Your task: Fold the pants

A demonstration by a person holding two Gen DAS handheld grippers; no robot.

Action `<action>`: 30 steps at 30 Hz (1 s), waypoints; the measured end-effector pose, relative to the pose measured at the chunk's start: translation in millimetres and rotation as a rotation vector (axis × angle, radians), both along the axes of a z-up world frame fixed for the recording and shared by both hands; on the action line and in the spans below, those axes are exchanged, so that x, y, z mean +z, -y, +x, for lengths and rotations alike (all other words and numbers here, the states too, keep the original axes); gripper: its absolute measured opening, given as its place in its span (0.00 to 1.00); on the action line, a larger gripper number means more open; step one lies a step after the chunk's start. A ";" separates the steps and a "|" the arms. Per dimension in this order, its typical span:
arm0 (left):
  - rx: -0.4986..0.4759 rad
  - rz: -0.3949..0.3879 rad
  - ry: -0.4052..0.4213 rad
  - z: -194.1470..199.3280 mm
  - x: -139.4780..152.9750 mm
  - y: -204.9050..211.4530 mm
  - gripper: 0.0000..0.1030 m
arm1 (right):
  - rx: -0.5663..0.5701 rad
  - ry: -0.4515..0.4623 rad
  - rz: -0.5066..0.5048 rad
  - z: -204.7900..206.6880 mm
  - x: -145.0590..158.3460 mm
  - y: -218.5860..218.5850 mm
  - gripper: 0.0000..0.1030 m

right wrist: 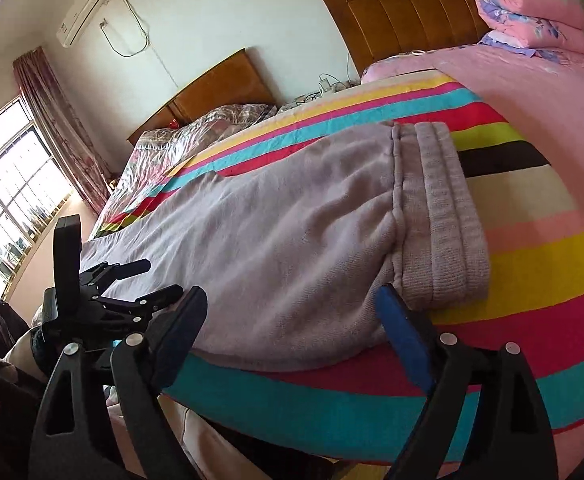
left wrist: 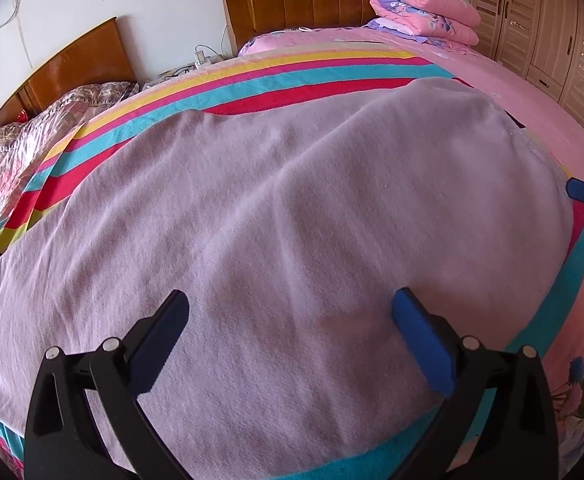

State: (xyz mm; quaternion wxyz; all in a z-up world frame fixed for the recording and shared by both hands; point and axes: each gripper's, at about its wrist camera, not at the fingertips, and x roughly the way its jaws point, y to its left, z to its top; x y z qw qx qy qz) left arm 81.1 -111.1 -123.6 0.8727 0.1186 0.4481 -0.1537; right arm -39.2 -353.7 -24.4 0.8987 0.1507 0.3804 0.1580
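Lilac knit pants [left wrist: 276,216] spread flat on the bed, ready for folding.

Black and blue in the near field: left hand-held gripper [left wrist: 292,316] hovering low over the middle of the cloth, jaws wide apart, grasping nothing, probably placed there to pin or pick the fabric. Likewise released and empty at the near hem by the ribbed waistband [right wrist: 439,216]: right hand-held gripper [right wrist: 292,312], well set to take that edge. Under the pants, a striped blanket [right wrist: 531,256] as a smooth folding surface. Farther back, pink sheet [left wrist: 503,92], then a rolled pink quilt [left wrist: 423,8] pushed against the wooden headboard [left wrist: 299,4], likely to keep room free.
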 end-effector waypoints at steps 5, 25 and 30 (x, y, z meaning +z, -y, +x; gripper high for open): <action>0.043 -0.029 0.112 45.3 52.0 -11.9 0.98 | 0.106 0.039 -0.127 41.8 23.4 -28.9 0.82; 0.135 0.019 0.031 184.7 -10.7 -23.2 0.99 | 0.245 -0.133 -0.386 97.4 -1.2 -83.7 0.81; 0.137 0.008 0.028 185.7 -11.3 -24.2 0.99 | 0.346 -0.121 -0.370 133.0 -14.4 -138.9 0.84</action>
